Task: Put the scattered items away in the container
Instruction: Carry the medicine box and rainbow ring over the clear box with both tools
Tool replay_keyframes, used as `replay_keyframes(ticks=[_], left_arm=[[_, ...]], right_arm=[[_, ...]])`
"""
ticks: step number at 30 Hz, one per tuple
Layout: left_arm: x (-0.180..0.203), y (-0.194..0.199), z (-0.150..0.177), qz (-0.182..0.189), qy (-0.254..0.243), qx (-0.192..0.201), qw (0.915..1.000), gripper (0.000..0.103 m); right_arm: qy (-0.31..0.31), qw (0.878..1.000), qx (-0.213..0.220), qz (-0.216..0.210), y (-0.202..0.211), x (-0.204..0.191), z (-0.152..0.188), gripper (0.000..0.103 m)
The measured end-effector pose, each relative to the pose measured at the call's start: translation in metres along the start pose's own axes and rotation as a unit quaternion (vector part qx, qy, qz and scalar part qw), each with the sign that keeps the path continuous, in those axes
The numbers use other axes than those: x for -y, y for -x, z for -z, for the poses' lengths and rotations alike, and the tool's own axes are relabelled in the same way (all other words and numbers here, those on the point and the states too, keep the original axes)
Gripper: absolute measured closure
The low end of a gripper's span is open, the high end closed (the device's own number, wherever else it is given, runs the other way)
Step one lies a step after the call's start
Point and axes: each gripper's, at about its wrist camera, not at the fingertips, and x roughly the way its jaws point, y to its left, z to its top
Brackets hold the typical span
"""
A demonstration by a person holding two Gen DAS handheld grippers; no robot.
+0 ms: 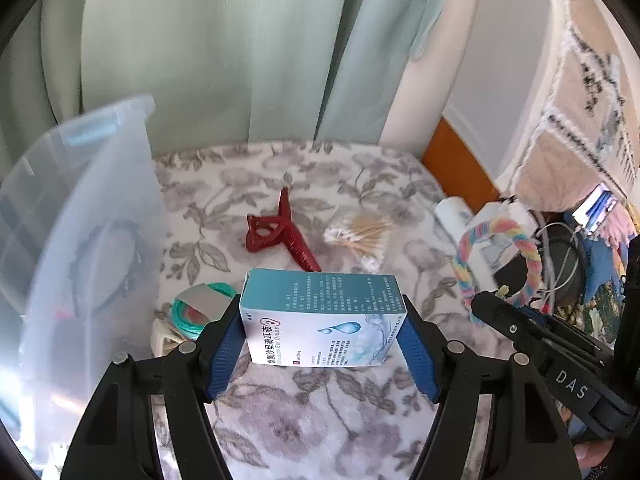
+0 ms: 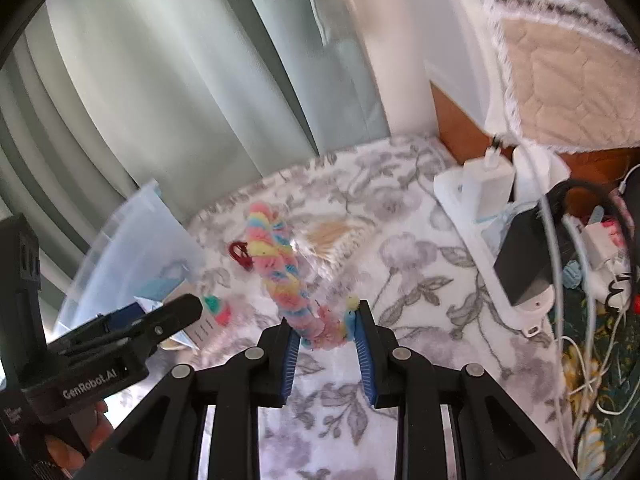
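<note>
Between the blue pads of my left hand-held gripper (image 1: 322, 330) sits a teal and white cardboard box of ear drops (image 1: 320, 314), pinched by its two short ends and lifted above the flowered cloth on the counter (image 1: 304, 412). I think the box is light and stiff, but a hard squeeze could dent it. My right hand-held gripper (image 2: 327, 334) pinches one end of a fluffy rainbow rope ring (image 2: 280, 264). It looks soft and floppy, so it will dangle. The clear plastic container (image 1: 80, 216) stands close on the left. A red plastic hair claw (image 1: 280, 232) and a bag of cotton swabs (image 1: 360, 234) lie on the cloth.
</note>
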Motion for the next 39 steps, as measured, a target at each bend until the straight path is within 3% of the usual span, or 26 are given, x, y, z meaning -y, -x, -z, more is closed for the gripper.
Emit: replay_keyframes(ticks=[18, 31, 39], left_arm=[[0.001, 0.12, -0.011, 0.002, 0.002, 0.111, 0.9938, 0.03], [-0.022, 0.183, -0.012, 0.002, 0.028, 0.178, 0.9836, 0.03], [-0.042, 0.206, -0.01, 0.001, 0.047, 0.204, 0.9778, 0.03]], right_arm=[[0.036, 0.992, 0.117, -0.038, 0.111, -0.063, -0.018, 0.074], [0.065, 0.982, 0.168, -0.062, 0.16, -0.109, -0.022, 0.074], [0.087, 0.978, 0.177, -0.068, 0.171, -0.136, -0.02, 0.074]])
